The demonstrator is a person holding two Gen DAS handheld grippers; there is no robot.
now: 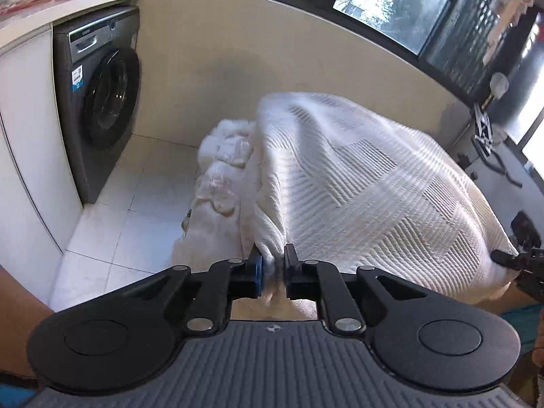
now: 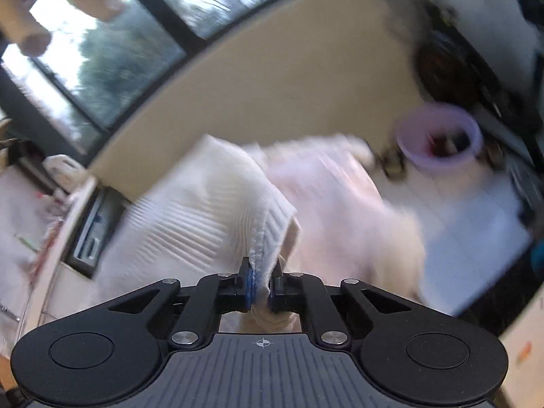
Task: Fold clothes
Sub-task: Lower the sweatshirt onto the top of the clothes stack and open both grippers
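A white knitted sweater (image 1: 357, 183) with a ribbed zigzag pattern hangs stretched between both grippers. My left gripper (image 1: 272, 258) is shut on a bunched ribbed edge of it, the fabric pinched between the pads. In the right wrist view, my right gripper (image 2: 261, 277) is shut on another ribbed edge of the same sweater (image 2: 204, 210), which rises from the pads and drapes away to the left. The right gripper (image 1: 520, 265) also shows at the far right of the left wrist view, at the sweater's other corner. The right wrist view is blurred.
A pile of other white clothes (image 1: 221, 156) lies behind the sweater. A grey washing machine (image 1: 98, 98) stands at the left under a counter. White floor tiles (image 1: 136, 204) lie below. A lilac bucket (image 2: 442, 139) sits on the floor at the right. Windows (image 1: 391, 0) run along the far wall.
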